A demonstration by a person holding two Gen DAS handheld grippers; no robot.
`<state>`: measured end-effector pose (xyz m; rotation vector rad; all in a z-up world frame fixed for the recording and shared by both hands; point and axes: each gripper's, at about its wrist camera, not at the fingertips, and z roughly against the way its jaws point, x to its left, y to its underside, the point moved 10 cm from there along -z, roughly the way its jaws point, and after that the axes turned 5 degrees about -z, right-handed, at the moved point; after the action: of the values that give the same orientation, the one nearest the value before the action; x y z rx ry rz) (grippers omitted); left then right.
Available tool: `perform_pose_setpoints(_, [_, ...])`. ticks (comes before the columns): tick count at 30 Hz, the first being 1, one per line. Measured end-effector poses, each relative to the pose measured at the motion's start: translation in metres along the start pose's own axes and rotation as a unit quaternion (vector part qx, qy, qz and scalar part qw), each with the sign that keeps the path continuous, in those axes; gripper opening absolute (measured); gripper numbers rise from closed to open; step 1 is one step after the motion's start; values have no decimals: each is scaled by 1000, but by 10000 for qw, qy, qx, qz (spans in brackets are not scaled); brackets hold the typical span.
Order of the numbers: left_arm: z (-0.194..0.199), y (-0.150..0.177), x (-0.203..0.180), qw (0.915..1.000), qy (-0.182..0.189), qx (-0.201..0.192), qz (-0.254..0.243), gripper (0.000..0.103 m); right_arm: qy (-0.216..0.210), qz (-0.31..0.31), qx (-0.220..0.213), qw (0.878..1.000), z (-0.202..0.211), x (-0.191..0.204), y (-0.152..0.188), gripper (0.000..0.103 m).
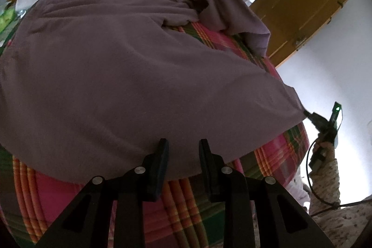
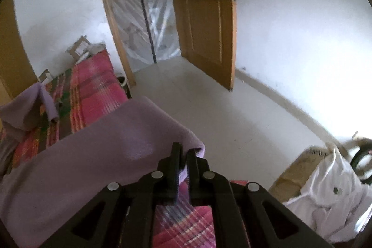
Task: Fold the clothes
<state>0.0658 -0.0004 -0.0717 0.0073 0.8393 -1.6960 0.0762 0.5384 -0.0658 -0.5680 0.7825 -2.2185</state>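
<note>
One purple garment (image 1: pixel 130 76) lies on one plaid bedspread (image 1: pixel 193 206). Two grippers show: the left gripper (image 1: pixel 183 145) and the right gripper (image 2: pixel 183 150). One wooden door (image 2: pixel 204 15) stands open. Cardboard boxes by the far wall (image 2: pixel 78 48) number two, perhaps three, since the blur hides their edges. One white plastic bag (image 2: pixel 330 199) sits beside one more box (image 2: pixel 300 173).

Home bedroom, plaid-covered bed (image 1: pixel 197 201), wooden door (image 2: pixel 204 15)
</note>
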Motion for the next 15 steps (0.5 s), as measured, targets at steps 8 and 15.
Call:
perform_pose_setpoints(8, [17, -2, 14, 9996, -134, -183, 158, 27, 223, -16, 183, 9996, 10, -3, 2, 11])
perform_pose_setpoints(15, [35, -1, 39, 9976, -179, -417, 529, 27, 369, -215, 483, 9979, 2, -9, 6, 15])
